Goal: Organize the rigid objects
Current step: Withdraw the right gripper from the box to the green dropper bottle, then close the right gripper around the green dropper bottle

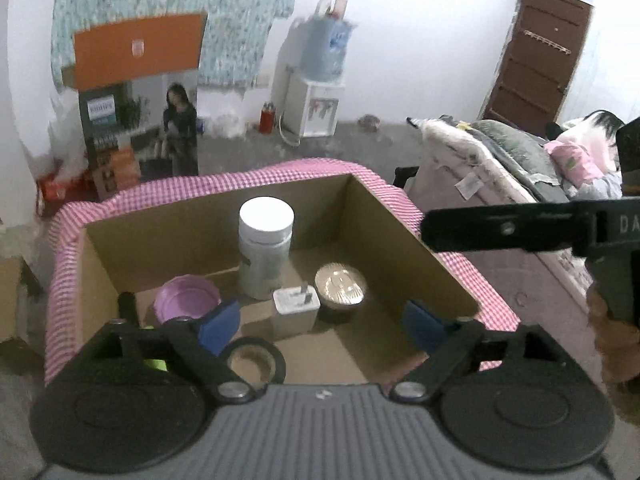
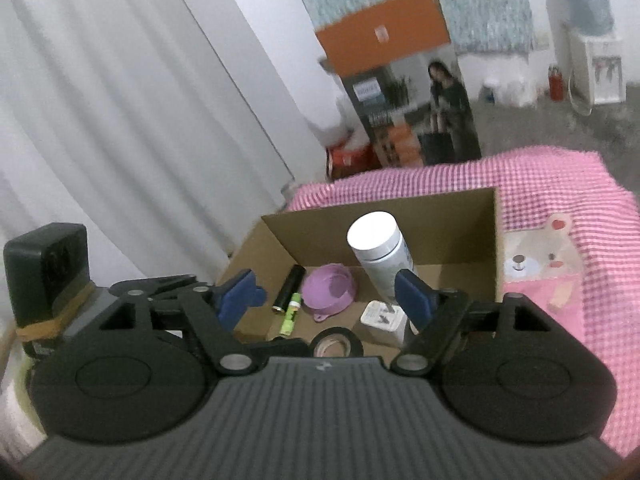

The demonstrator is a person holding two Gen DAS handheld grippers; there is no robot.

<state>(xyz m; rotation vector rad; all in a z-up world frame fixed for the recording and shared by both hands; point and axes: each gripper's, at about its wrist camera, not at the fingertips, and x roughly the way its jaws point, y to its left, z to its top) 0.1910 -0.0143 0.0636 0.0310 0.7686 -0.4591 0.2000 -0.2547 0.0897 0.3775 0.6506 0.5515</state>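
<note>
Left tool (image 1: 322,322): blue fingers spread wide, nothing between them, above the box's near edge.
Right tool (image 2: 328,300): fingers spread, empty, over the same box.
Cardboard box (image 1: 404,232): open-topped, on the pink checked surface (image 2: 560,184).
Box contents: white-capped bottle (image 1: 265,252) upright; purple bowl (image 1: 187,304); white charger (image 1: 295,312); foil-topped cup (image 1: 340,288), possibly a jar; tape roll (image 1: 256,360); black cylinder (image 2: 289,288) touching green tube (image 2: 291,314).

Ahead of the tool, a brown cardboard box (image 1: 360,216) sits on pink-and-white checked cloth (image 2: 560,184). Inside: a white-capped bottle (image 1: 265,252), a lilac bowl (image 1: 186,304), black tape (image 1: 256,362).
</note>
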